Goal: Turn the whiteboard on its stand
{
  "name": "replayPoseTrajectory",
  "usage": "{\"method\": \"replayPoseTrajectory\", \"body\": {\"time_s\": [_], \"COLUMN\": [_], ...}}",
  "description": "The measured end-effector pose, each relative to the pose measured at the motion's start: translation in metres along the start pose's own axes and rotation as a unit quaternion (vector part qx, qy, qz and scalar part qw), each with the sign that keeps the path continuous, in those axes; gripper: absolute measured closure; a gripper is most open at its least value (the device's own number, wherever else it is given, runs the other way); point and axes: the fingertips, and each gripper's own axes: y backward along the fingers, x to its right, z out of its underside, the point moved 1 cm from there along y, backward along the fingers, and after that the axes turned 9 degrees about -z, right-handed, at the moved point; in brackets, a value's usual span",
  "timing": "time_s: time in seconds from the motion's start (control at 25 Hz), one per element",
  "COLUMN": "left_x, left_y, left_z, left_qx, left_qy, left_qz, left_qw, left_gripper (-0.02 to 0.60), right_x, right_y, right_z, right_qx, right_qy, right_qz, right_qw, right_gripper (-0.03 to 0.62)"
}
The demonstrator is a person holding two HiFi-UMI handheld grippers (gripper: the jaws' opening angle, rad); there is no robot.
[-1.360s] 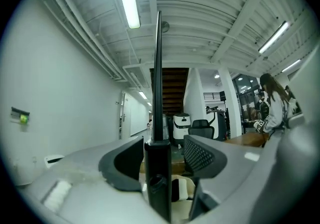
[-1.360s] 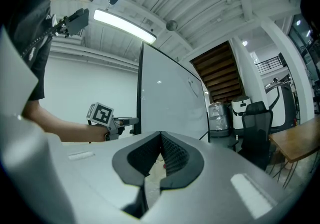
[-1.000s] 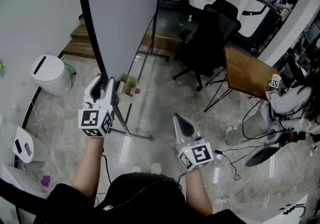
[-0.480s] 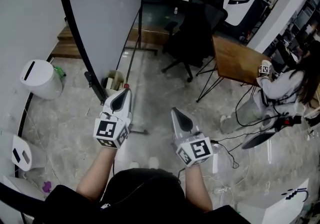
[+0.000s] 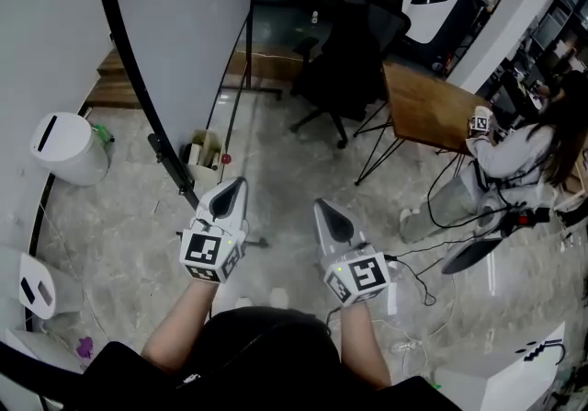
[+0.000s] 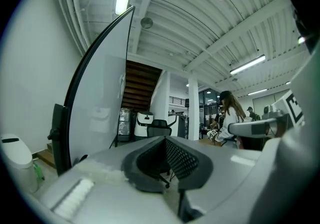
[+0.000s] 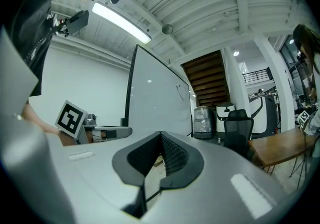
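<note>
The whiteboard [image 5: 184, 14] stands at the upper left, its black frame edge [image 5: 129, 69] running down toward the floor and its thin stand legs [image 5: 246, 69] behind it. My left gripper [image 5: 233, 188] hangs just right of the frame's lower end, apart from it, shut with nothing between its fingers. My right gripper [image 5: 324, 208] is level with it further right, also shut and empty. In the left gripper view the whiteboard [image 6: 100, 102] rises at the left beyond the closed left gripper [image 6: 165, 140]. The right gripper view shows the whiteboard [image 7: 155, 100] ahead of the right gripper [image 7: 161, 135].
A white bin [image 5: 62, 147] stands left of the board and a small box [image 5: 204, 152] sits by the stand's foot. A black office chair [image 5: 354, 55] and a wooden table [image 5: 427, 110] are ahead. A person [image 5: 519, 156] sits at the right. Cables [image 5: 432, 285] lie on the floor.
My left gripper was at the whiteboard's black edge a second ago; it has let go, closed and drawn back to the right. The right gripper has barely moved.
</note>
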Motion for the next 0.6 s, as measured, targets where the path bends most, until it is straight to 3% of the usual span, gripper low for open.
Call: {"method": "replayPoseTrajectory", "body": {"time_s": [0.6], "left_x": [-0.030], "left_y": [-0.007], "left_z": [-0.002], "left_qx": [-0.006], "left_qy": [0.004], "left_qz": [-0.034], "left_qw": [0.9994], "left_gripper": [0.578], "right_x": [0.004], "right_y": [-0.026], "right_z": [0.001], "right_qx": [-0.007], "right_qy": [0.001], "right_qz": [-0.025], "right_qw": [1.000], "right_gripper": [0.588]}}
